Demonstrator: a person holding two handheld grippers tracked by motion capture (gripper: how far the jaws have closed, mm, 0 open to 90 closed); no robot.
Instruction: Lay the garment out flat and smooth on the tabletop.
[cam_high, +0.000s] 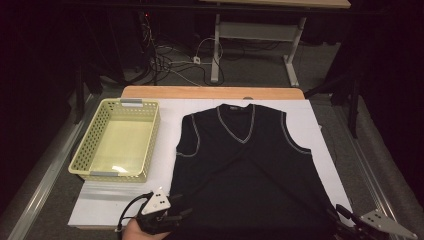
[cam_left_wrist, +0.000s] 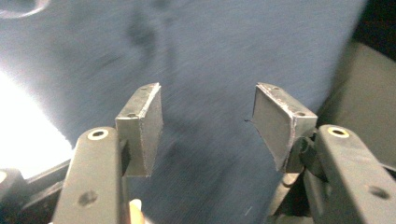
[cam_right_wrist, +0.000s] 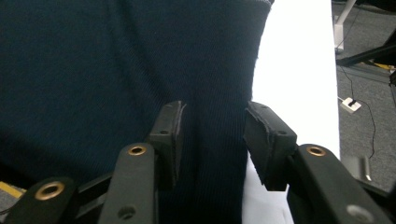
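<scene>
A yellow perforated plastic basket (cam_high: 116, 141) stands at the left of the white table sheet (cam_high: 165, 150), just beside the dark sleeveless V-neck sweater vest (cam_high: 245, 170), which lies flat with its neck toward the far wooden table edge (cam_high: 212, 92) and its hem toward the person. The basket's right wall is close to the vest's left armhole, with a strip of white sheet between them.

At the vest's near-left hem corner, the left gripper (cam_high: 172, 216) rests in the person's hand (cam_high: 142, 231), its grey three-cornered plate on top. In the left gripper view its jaws stand apart over the dark knit, with vest fabric (cam_left_wrist: 210, 70) spread behind and below them; the picture is blurred, and the pads (cam_left_wrist: 140, 130) do not press on anything. Bright white sheet shows at the left edge of that view.

At the vest's near-right hem corner sits the right gripper (cam_high: 345, 220), also with a grey plate. In the right gripper view its jaws are parted, and a strip of the vest's ribbed side edge (cam_right_wrist: 212, 154) runs between the black pads (cam_right_wrist: 168, 135), which do not squeeze it. The white sheet (cam_right_wrist: 299, 84) lies just to the right of that edge, and beyond it grey floor with a cable and a small white box (cam_right_wrist: 350, 105).
</scene>
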